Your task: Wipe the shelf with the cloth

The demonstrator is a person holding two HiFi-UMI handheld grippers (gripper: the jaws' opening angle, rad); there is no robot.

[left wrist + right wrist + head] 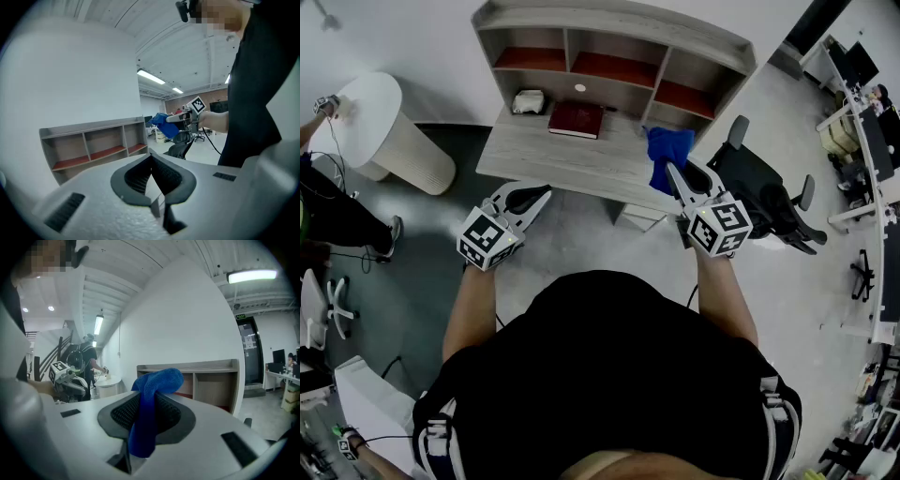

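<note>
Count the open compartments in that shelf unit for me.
3, side by side in the shelf: left compartment, middle compartment, right compartment, each with a red floor. Whether a lower row sits beneath them, I cannot tell.

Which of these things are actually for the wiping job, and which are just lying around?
For the job: blue cloth, right gripper clamped on it, shelf.
Just lying about: red book, small white object, office chair, round table.
</note>
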